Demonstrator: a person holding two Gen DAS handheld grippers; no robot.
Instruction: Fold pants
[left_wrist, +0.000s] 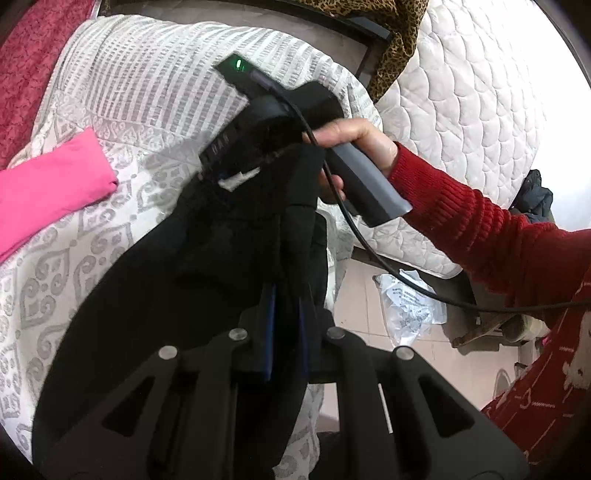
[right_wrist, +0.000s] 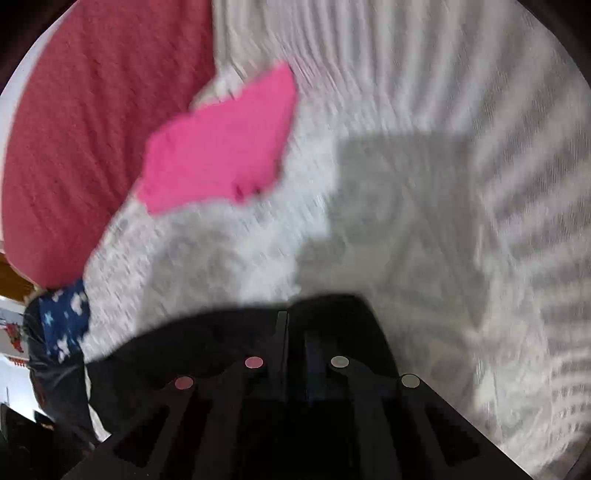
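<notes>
Both claws are clenching the black pants (left_wrist: 155, 295): left gripper (left_wrist: 284, 314) low, right gripper (right_wrist: 291, 332) above the bedspread (left_wrist: 147, 92). Best keeping both edges level, lowering evenly

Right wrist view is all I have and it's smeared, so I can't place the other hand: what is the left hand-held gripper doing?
Observer: The left hand-held gripper is shut on the black pants.
Operator: Where's my end?
Observer: Your right hand-held gripper meets the pants beside their white label.
Operator: Anything off to the side?
Observer: A crumpled plastic bag lies on the floor.
</notes>
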